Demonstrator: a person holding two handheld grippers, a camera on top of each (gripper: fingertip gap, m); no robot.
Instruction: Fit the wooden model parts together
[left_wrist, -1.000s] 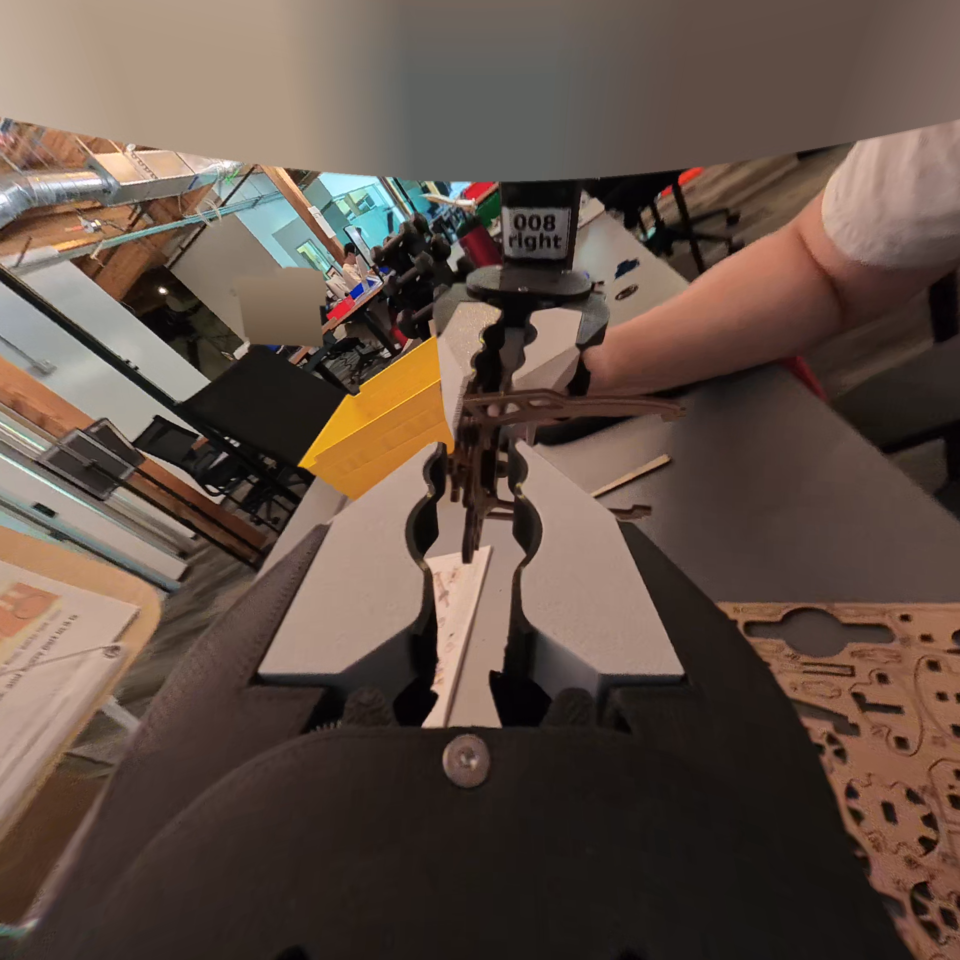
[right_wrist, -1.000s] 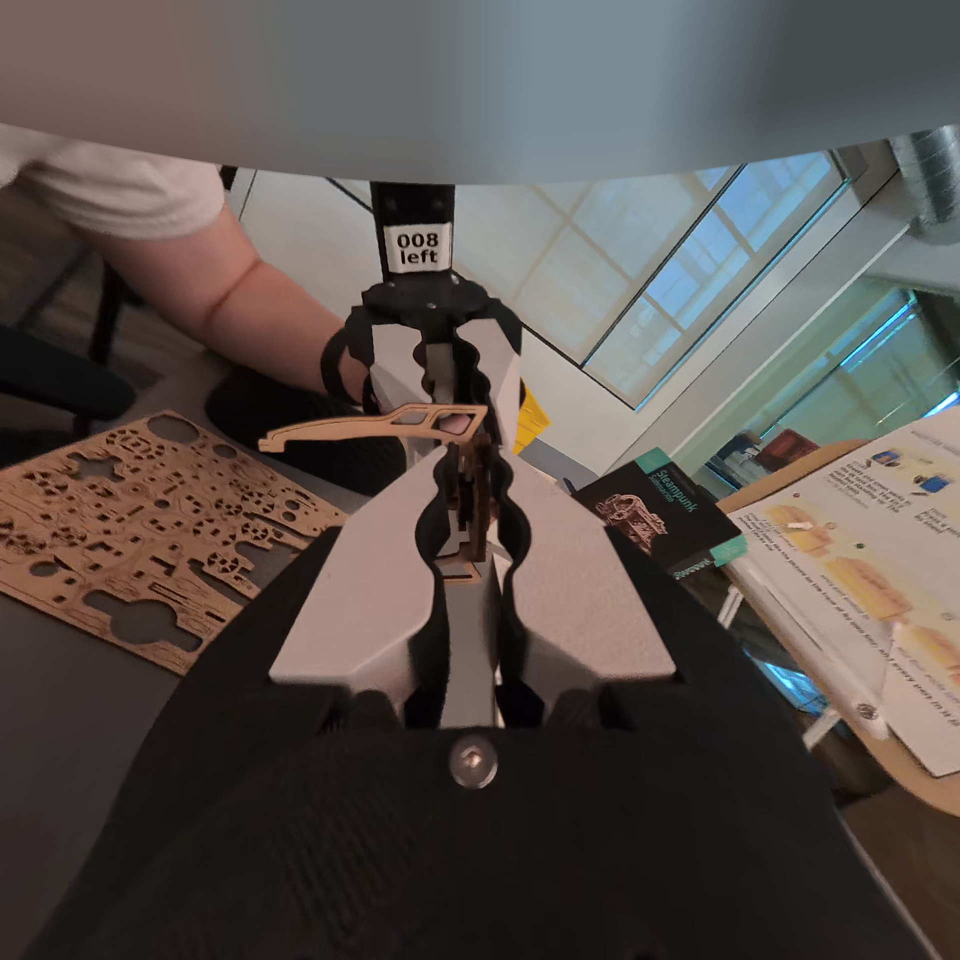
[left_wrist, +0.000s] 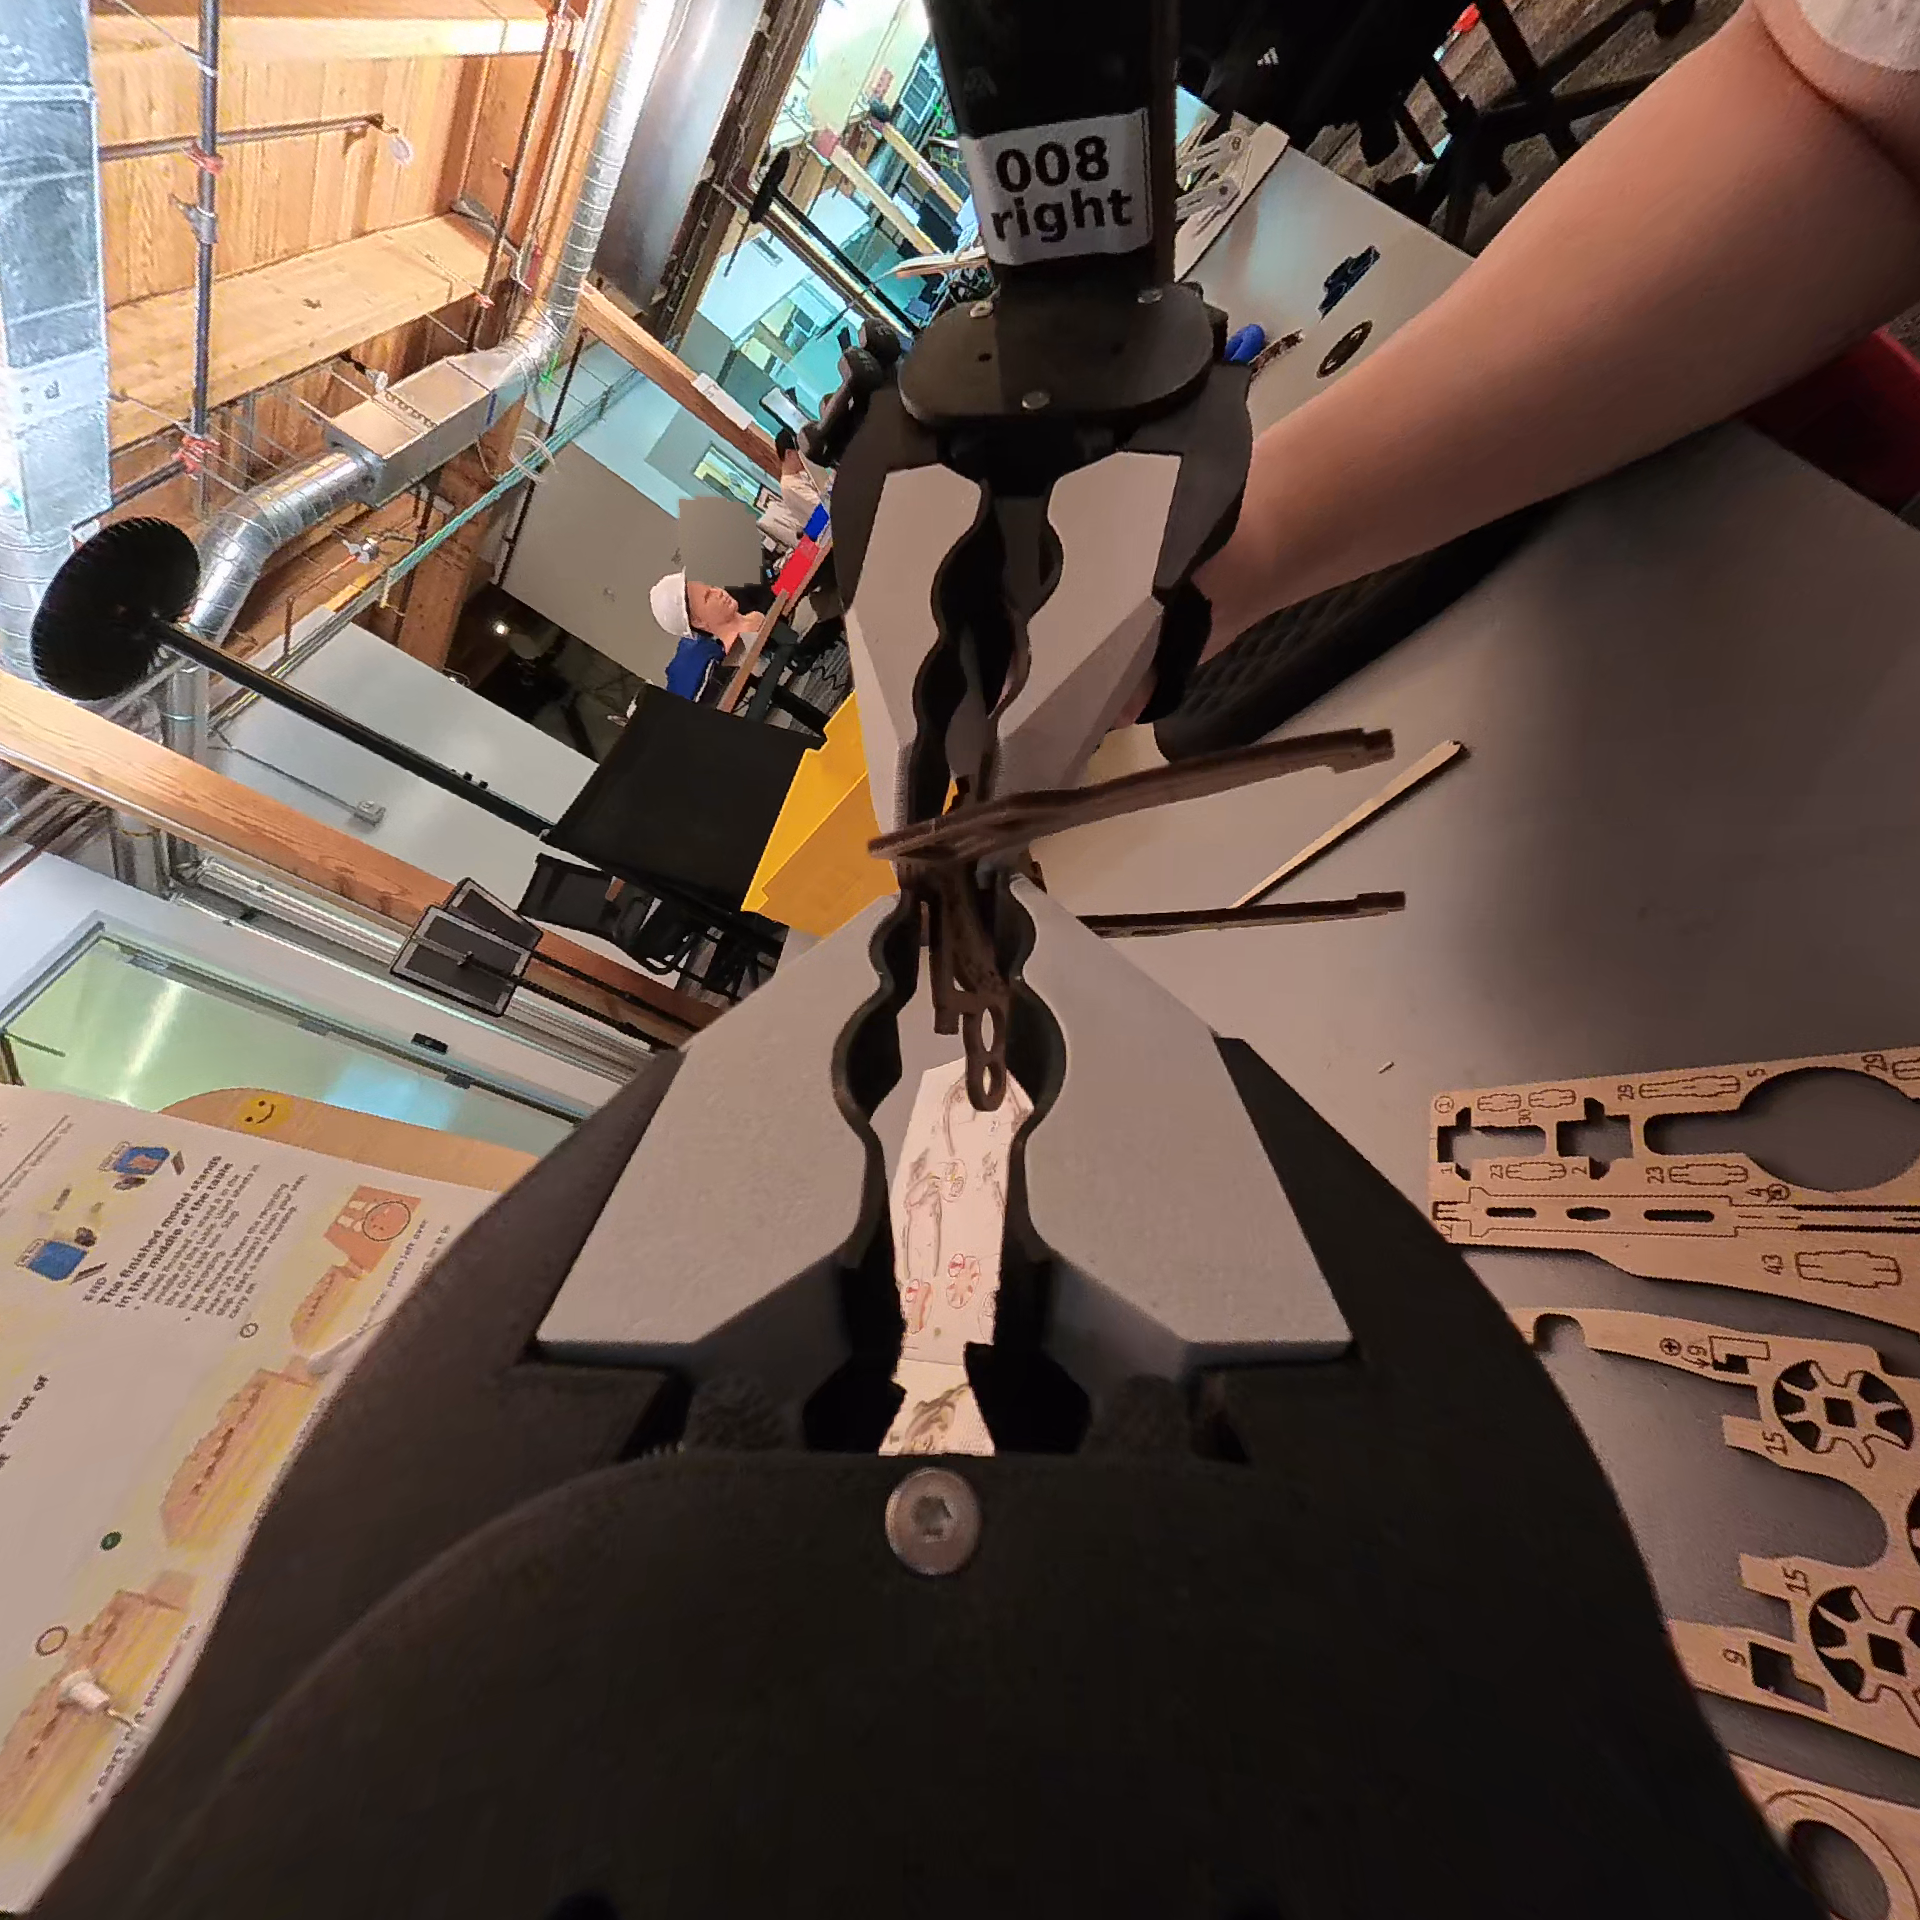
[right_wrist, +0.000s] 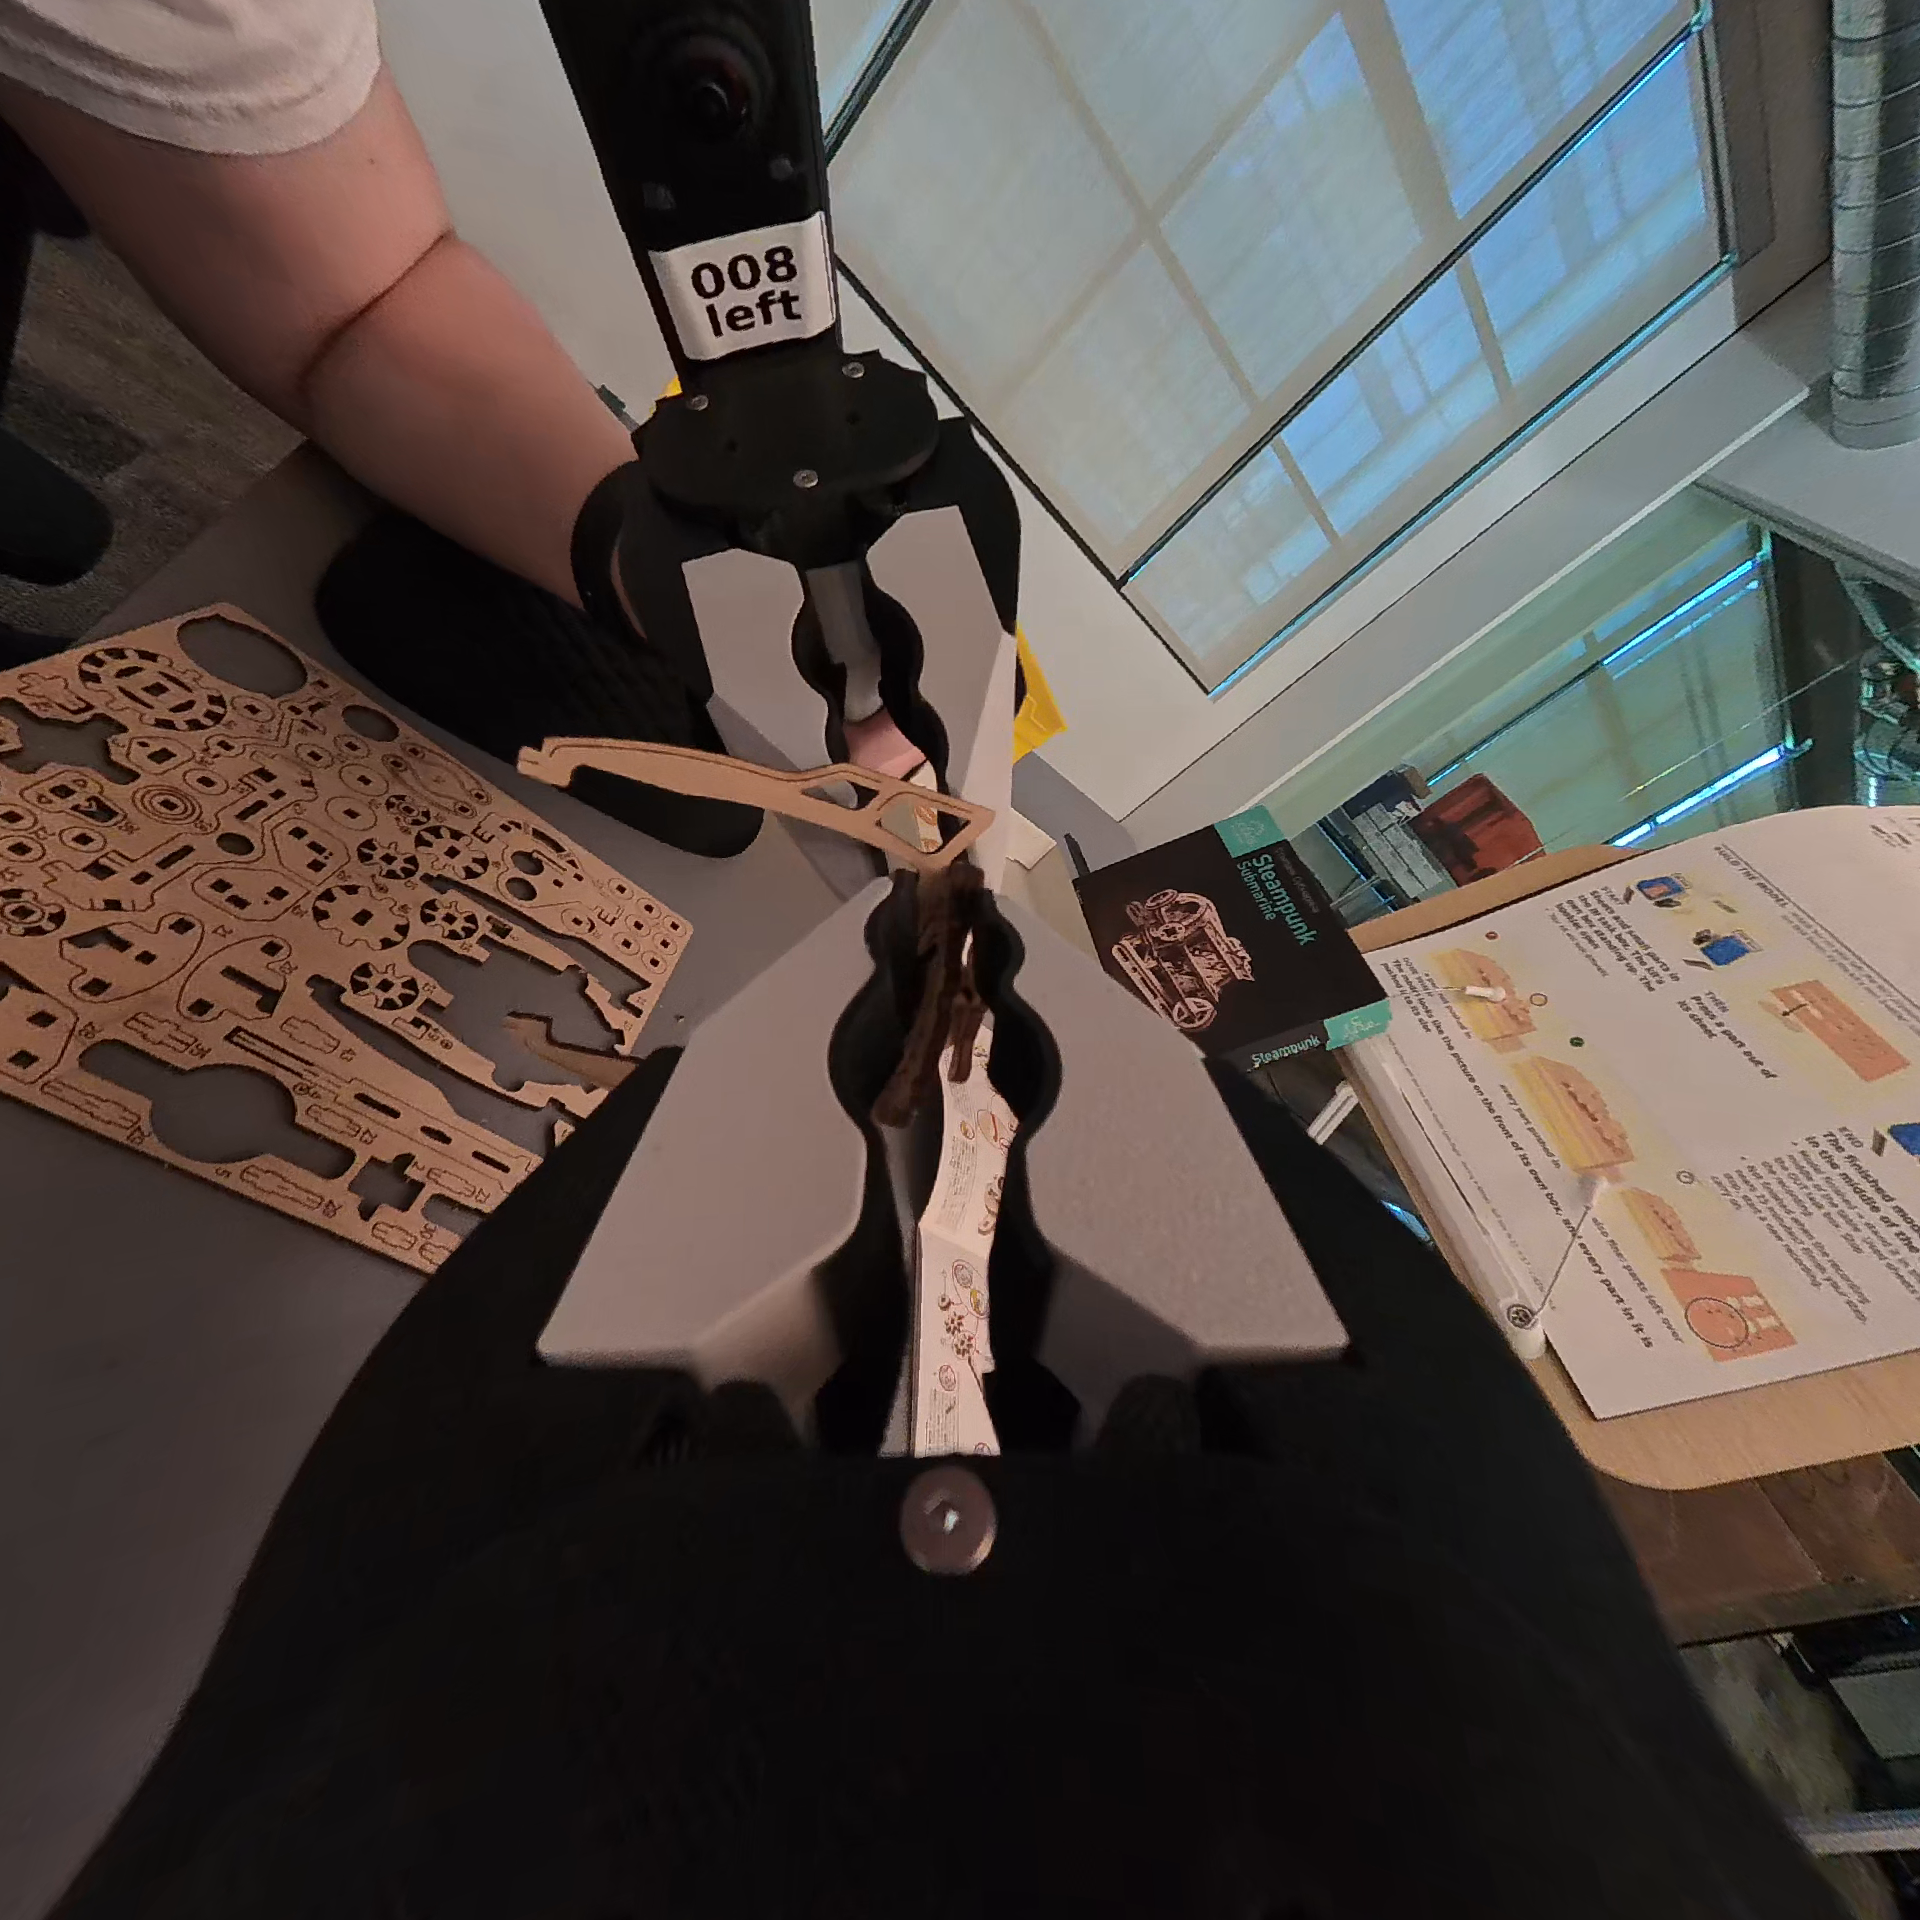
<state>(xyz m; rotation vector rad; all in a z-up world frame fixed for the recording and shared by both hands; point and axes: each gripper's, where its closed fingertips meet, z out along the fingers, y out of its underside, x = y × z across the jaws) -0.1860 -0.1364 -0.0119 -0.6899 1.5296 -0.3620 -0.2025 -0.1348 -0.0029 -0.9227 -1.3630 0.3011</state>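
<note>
Left gripper (left_wrist: 951, 940) and right gripper (right_wrist: 935, 914) meet tip to tip above the table (left_wrist: 1558, 644), each clamped on the small wooden assembly (right_wrist: 935, 997). The long flat arm piece (right_wrist: 748, 795) projects sideways at the junction, presumably so opposed grips can press its joint home.

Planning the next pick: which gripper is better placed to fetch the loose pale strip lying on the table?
Right, probably. The pale strip lies on the table just beside the right gripper; the left gripper, also shut on the wooden assembly, is farther off and could hold it alone.
</note>
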